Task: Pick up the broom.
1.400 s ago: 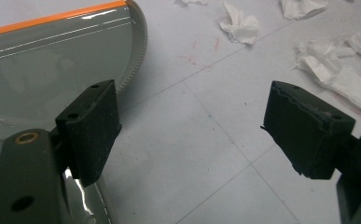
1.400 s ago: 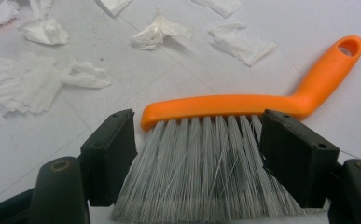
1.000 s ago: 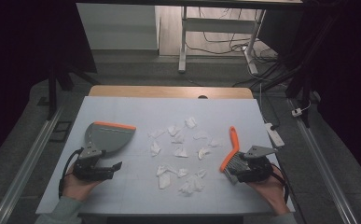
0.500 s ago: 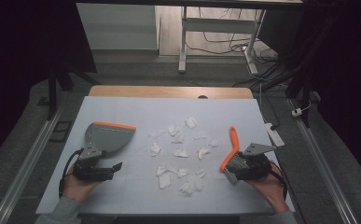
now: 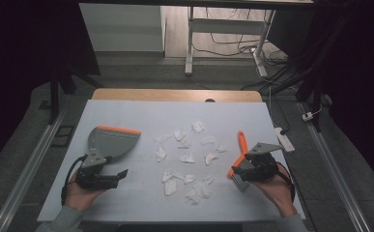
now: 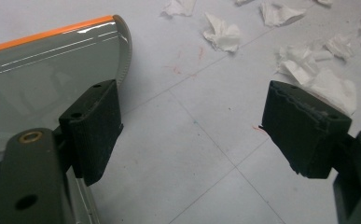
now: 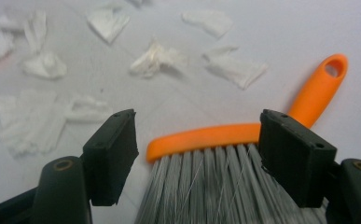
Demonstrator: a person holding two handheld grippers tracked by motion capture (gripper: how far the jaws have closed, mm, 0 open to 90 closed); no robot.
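A grey dustpan (image 5: pixel 112 140) with an orange edge lies at the left of the table. My left gripper (image 5: pixel 118 176) rests just in front of it, open and holding nothing. In the left gripper view the dustpan (image 6: pixel 43 70) sits beside and behind the left jaw of the gripper (image 6: pixel 199 126). A brush with an orange handle (image 5: pixel 241 144) lies at the right. My right gripper (image 5: pixel 237 173) is open over its head. In the right gripper view the grey bristles (image 7: pixel 206 186) lie between the jaws of the gripper (image 7: pixel 197 144), with a gap at the left jaw. Its handle (image 7: pixel 319 88) points away.
Several crumpled white paper scraps (image 5: pixel 187 157) are scattered over the middle of the pale table (image 5: pixel 141 113), between dustpan and brush. Some scraps (image 6: pixel 225 35) lie ahead of the left gripper, others (image 7: pixel 157 56) ahead of the right. A white power strip (image 5: pixel 283 139) lies by the right edge.
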